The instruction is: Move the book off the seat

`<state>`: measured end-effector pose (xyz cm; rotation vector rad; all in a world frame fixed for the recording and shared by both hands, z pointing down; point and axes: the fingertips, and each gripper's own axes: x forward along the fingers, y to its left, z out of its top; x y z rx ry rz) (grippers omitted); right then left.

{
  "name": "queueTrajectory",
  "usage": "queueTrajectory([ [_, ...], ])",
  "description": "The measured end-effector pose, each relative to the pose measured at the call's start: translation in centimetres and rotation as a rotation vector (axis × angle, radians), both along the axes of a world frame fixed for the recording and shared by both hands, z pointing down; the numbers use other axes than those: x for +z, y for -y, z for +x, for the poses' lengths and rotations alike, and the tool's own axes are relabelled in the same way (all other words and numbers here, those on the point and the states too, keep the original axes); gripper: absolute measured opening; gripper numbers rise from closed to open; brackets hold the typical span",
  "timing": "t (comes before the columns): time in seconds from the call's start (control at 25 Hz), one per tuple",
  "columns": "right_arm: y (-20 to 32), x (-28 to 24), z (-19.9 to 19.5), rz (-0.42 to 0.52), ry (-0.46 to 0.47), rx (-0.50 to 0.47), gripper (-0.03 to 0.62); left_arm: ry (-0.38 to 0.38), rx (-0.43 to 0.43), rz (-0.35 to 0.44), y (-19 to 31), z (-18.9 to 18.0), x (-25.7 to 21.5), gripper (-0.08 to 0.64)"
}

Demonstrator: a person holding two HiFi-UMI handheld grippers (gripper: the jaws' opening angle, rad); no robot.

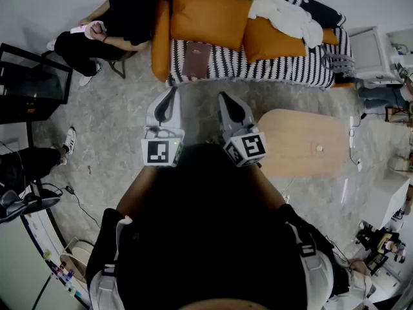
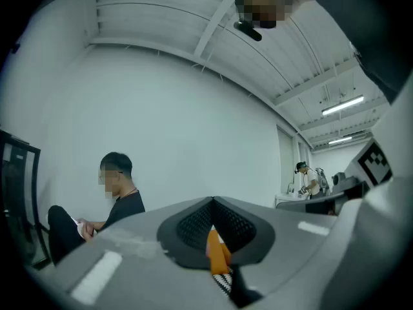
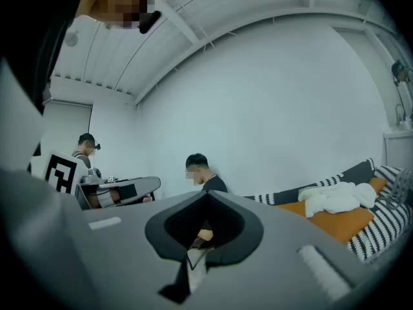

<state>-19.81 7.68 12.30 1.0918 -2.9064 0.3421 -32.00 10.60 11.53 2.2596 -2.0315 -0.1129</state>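
- Nothing is done yet: the book (image 1: 197, 59) lies near the left end of the sofa (image 1: 277, 66) seat.
- My left gripper (image 1: 171, 94) and right gripper (image 1: 224, 99) are pressed together, empty, well short of it.

Seated person (image 1: 106, 24), head past top edge; book (image 1: 197, 58) cover lettering unreadable.

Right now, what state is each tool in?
Left tool: closed, holding nothing.
Right tool: closed, holding nothing.

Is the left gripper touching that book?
Apart. The head view shows floor between the left gripper and the book on the sofa.
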Motion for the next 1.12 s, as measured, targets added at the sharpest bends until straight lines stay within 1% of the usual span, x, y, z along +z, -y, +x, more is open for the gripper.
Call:
queueTrajectory([
  [0.12, -0.5, 0.4, 0.0, -0.010, -0.006, 0.006, 0.006, 0.006, -0.003, -0.001, -0.5, -0.1, 0.4, 0.006],
  [0.28, -1.1, 0.3, -0.3, -0.006, -0.005, 0.007, 0.006, -0.010, 0.000, 0.017, -0.9, -0.2, 0.2, 0.006],
  [0.44, -1.6, 0.4, -0.7, -0.013, -0.012, 0.016, 0.006, -0.019, 0.006, 0.013, -1.5, -0.7, 0.3, 0.006],
  [0.64, -2.3, 0.1, -1.4, -0.025, 0.034, 0.054, 0.008, -0.019, 0.015, 0.009, -2.5, -2.2, 0.6, 0.006],
  [0.92, -3.1, 0.6, -3.4, -0.025, 0.031, 0.109, 0.008, -0.036, 0.042, 0.005, -3.0, -4.9, 1.4, 0.006],
  [1.04, -3.0, 0.7, -3.9, -0.022, 0.030, 0.133, 0.008, -0.034, 0.057, 0.018, -2.9, -5.7, 1.5, 0.006],
  [1.12, -3.0, 0.8, -4.0, -0.021, 0.030, 0.152, 0.008, -0.046, 0.060, 0.017, -2.7, -6.1, 1.5, 0.006],
])
